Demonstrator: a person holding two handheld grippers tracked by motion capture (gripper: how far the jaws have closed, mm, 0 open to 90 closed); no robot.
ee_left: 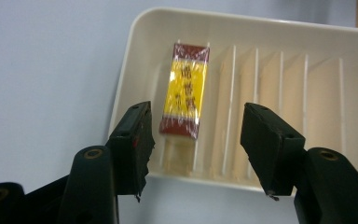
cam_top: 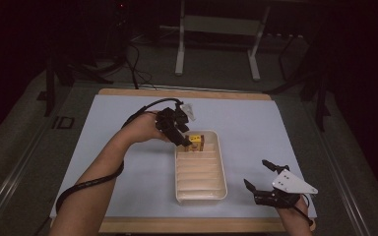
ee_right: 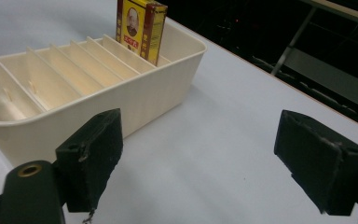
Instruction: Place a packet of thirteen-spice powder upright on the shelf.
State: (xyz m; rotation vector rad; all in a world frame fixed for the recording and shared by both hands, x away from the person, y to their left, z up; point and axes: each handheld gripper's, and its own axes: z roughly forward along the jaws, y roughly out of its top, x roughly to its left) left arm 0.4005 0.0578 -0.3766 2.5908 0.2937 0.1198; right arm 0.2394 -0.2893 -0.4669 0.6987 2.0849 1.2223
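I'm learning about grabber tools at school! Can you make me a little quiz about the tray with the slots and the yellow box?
1. True or false: the yellow box stands in the end slot of the cream tray.
2. Which gripper hovers over the box: left or right?
3. Are the left gripper's jaws open or shut?

Key:
1. True.
2. The left gripper; the right gripper is beside the tray's near corner, over the table.
3. Open, holding nothing.
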